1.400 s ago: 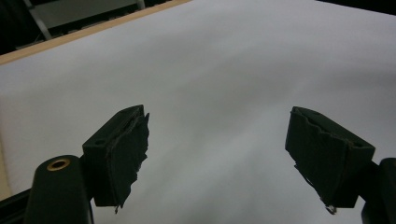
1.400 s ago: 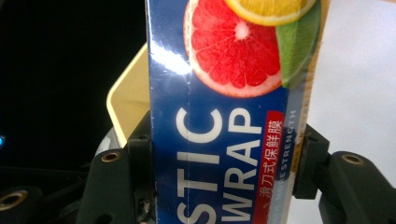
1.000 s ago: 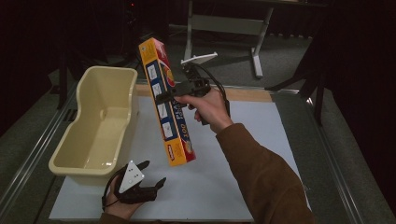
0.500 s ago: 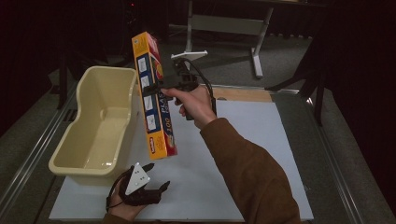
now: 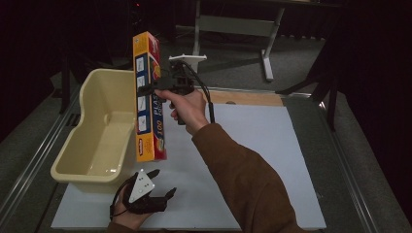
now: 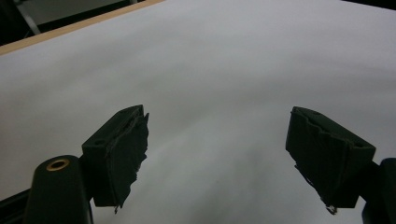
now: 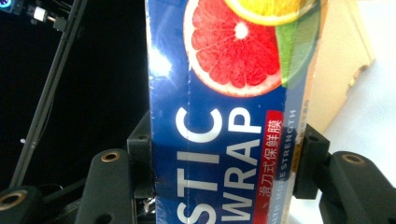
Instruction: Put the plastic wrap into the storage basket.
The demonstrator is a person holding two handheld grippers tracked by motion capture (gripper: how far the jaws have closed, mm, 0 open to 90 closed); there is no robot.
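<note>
A long plastic wrap box (image 5: 148, 97), orange and blue with a grapefruit picture, hangs nearly upright in the air at the right rim of a cream tub (image 5: 92, 145). My right gripper (image 5: 153, 91) is shut on the box's middle; in the right gripper view both jaws press the blue face of the plastic wrap box (image 7: 224, 116). My left gripper (image 5: 163, 184) rests low on the white table sheet (image 5: 262, 145) just in front of the tub. Its jaws stand wide apart, with only bare white sheet (image 6: 215, 84) between them as the left gripper (image 6: 217, 154) sees it.
The tub stands at the table's left side with nothing visible inside it. A wooden strip (image 5: 248, 98) runs along the far edge of the sheet. Beyond it a metal stand (image 5: 233, 26) rises on the dark floor. Metal rails (image 5: 29, 170) flank the table.
My right hand has carried the box leftward, toward the tub, and tipped it from slanted to nearly upright. The left gripper has barely shifted.
</note>
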